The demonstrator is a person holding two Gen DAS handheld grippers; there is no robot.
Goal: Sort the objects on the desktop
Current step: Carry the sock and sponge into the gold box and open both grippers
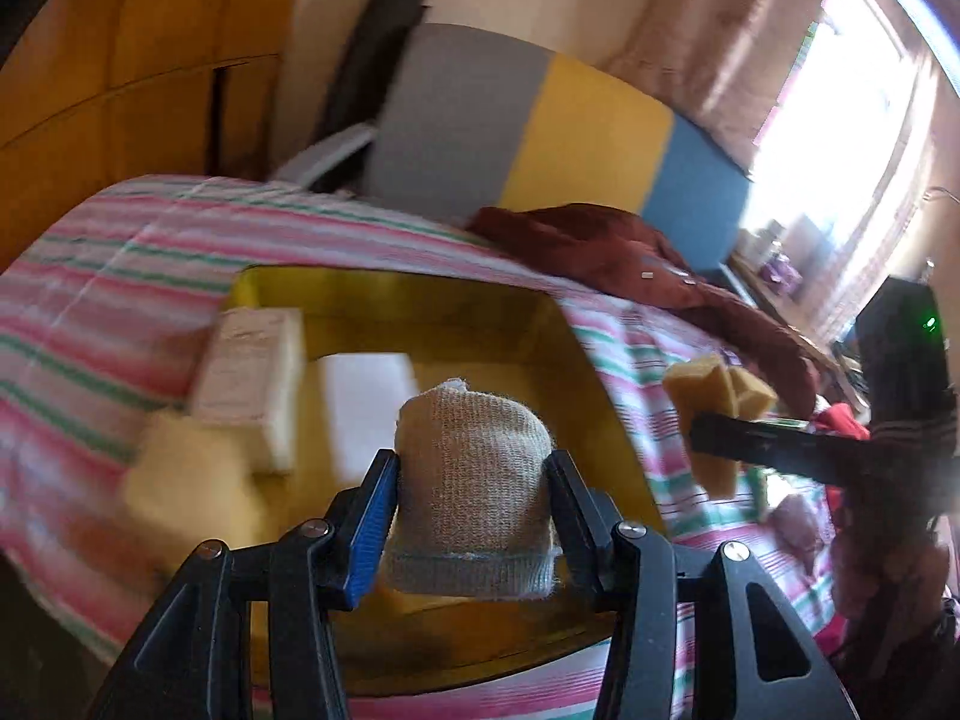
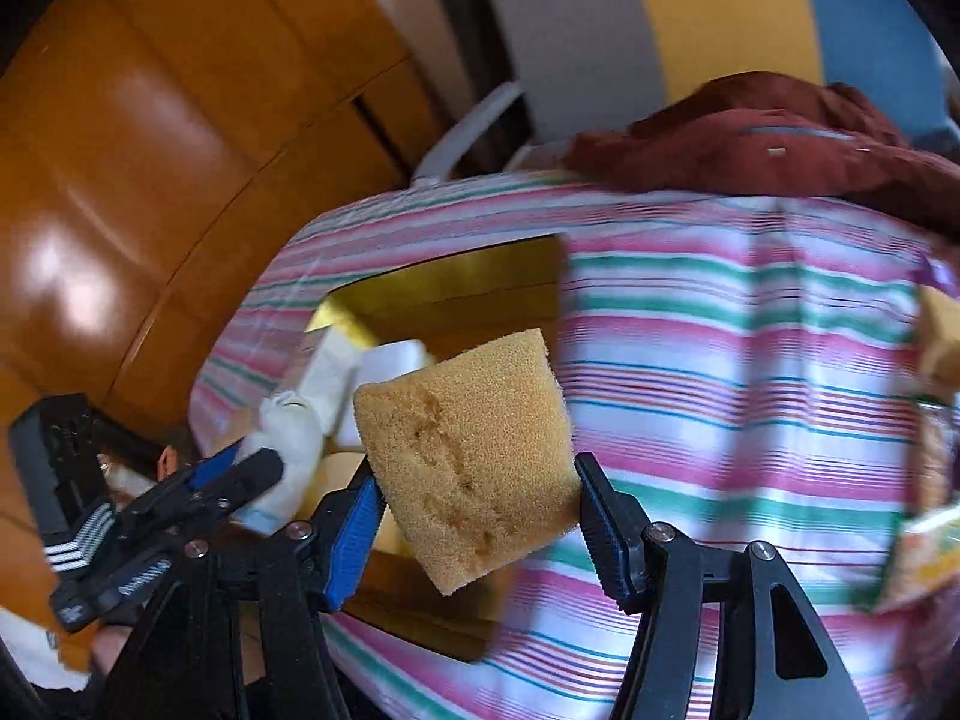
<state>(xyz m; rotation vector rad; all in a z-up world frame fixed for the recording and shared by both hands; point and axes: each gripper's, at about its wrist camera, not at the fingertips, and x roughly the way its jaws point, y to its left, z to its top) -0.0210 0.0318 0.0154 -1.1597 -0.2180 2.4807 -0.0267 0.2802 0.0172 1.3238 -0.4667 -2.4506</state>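
Motion blur softens the white boxes lying at the left edge of the yellow tray, whose near rim sits hidden behind the left gripper; its fingers clamp a rolled beige sock above the tray. Right of the tray, the right gripper pinches a tan sponge over the striped bedcover.

— What are we holding on our left?

— Our left gripper is clamped on a rolled grey sock, held above the yellow box on the striped bedcover.

— And at nine o'clock of the sock?

— A white packet leans on the box's rim. At three o'clock our right gripper pinches a tan sponge.
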